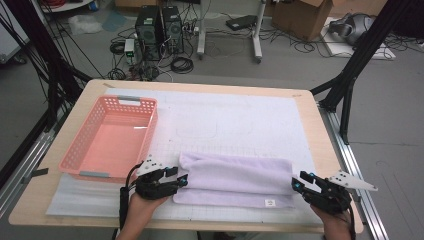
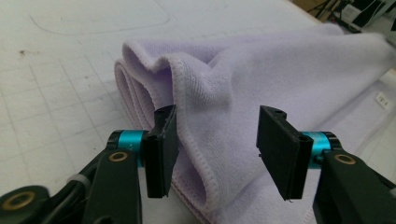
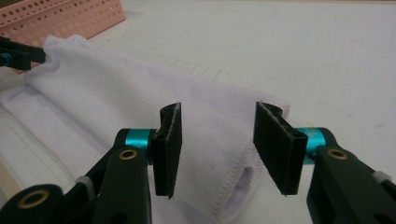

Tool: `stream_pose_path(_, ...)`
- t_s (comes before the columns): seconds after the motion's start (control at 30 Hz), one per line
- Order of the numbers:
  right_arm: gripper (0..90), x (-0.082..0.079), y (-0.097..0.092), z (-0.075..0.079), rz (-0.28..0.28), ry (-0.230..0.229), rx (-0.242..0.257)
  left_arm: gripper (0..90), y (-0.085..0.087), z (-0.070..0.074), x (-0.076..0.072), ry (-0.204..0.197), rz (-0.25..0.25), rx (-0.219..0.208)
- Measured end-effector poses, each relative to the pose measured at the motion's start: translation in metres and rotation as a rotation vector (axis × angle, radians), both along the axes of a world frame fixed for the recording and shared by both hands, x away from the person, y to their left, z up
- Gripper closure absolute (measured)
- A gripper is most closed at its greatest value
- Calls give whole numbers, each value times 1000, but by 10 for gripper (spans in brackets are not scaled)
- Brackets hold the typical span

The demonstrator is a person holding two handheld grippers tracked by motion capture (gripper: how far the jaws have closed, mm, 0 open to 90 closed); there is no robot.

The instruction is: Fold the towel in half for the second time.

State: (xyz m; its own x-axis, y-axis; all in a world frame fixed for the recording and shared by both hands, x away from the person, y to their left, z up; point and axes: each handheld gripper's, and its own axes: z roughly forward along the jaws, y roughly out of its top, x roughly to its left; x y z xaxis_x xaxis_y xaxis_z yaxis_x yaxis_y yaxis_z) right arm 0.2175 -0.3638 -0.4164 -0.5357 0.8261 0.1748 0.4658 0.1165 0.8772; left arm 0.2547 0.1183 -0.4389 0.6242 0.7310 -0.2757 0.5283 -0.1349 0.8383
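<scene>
Lilac towel [image 1: 235, 179], folded up into a long strip, lies on the white grid mat [image 1: 240, 125] along the near side of the table [image 1: 310, 107]. It's the anchor for everything else. A small white tag [image 1: 270, 202] sits on its near edge, toward the right end.

The left gripper [image 1: 181, 180] is right at the towel's left end with its jaws spread wide. In the left gripper view [image 2: 215, 140] the stacked folds bulge up between the two black pads, one hemmed edge lying just beside the left pad [image 2: 166, 149], but nothing is pinched.

The right gripper [image 1: 299, 182] is at the towel's right end, jaws also wide apart. In the right gripper view [image 3: 217, 144] the end of the towel runs into the gap between the pads, stitched hem showing, and the pads don't close on it.

A pink plastic basket [image 1: 112, 137] with holes in its walls sits on the mat just left of the towel and farther back, nothing in it. Beyond the table, well behind the towel, there are two black computer towers [image 1: 160, 30] on the floor and a cardboard box [image 1: 305, 17]
</scene>
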Motion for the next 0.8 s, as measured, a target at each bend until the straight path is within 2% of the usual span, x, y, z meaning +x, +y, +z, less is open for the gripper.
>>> stream_pose_path(0.07,541,6,7,-6,-8,42,-56,638,-2,-3,1,8,-7,13)
stream_pose_path(0.13,721,11,10,-12,-3,81,-86,782,-2,-4,0,4,-22,13)
stream_pose_path(0.17,807,12,9,-14,10,82,-95,821,-1,-3,-1,8,-26,-1)
stream_pose_path(0.2,847,10,9,-13,19,81,-100,835,1,-1,-2,0,-32,-11)
stream_pose_path(0.3,862,2,5,-8,44,72,-95,848,8,4,-7,-12,-40,-44)
stream_pose_path(0.43,868,-8,0,-3,72,54,-97,855,12,6,-17,-21,-54,-61)
stream_pose_path(0.53,868,-13,-2,1,89,49,-78,854,15,7,-26,-29,-72,-69)
stream_pose_path(0.67,867,-19,-4,-3,132,95,-86,842,18,3,-39,-9,-96,-55)
stream_pose_path(0.73,865,-22,-5,-5,137,118,-101,825,19,1,-44,-1,-97,-52)
stream_pose_path(0.77,854,-24,-6,-5,136,130,-108,805,19,2,-46,-1,-95,-55)
stream_pose_path(0.8,815,-25,-7,-5,137,143,-113,738,20,4,-47,-2,-83,-64)
